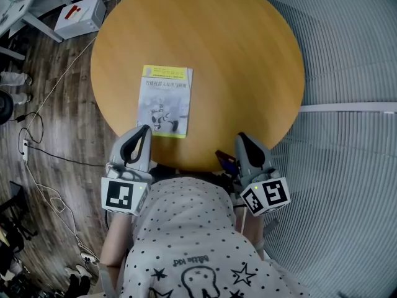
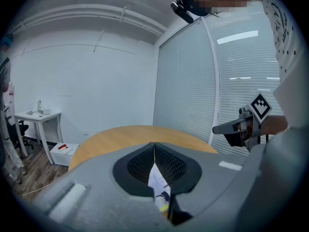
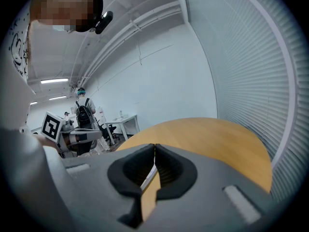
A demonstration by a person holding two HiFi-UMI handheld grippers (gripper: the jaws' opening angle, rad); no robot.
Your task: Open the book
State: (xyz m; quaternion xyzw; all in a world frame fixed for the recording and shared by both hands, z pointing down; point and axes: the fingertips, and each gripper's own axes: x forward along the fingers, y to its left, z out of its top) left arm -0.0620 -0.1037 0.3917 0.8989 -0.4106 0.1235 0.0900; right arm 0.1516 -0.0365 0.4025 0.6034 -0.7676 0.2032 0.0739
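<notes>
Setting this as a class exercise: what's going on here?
A person at a round wooden table holds a gripper in each hand. A book lies closed on it, cover up. The left gripper is by the book's near edge, the right gripper further along the table's rim. Both have jaws together and hold nothing; the book is not yet opened.
</notes>
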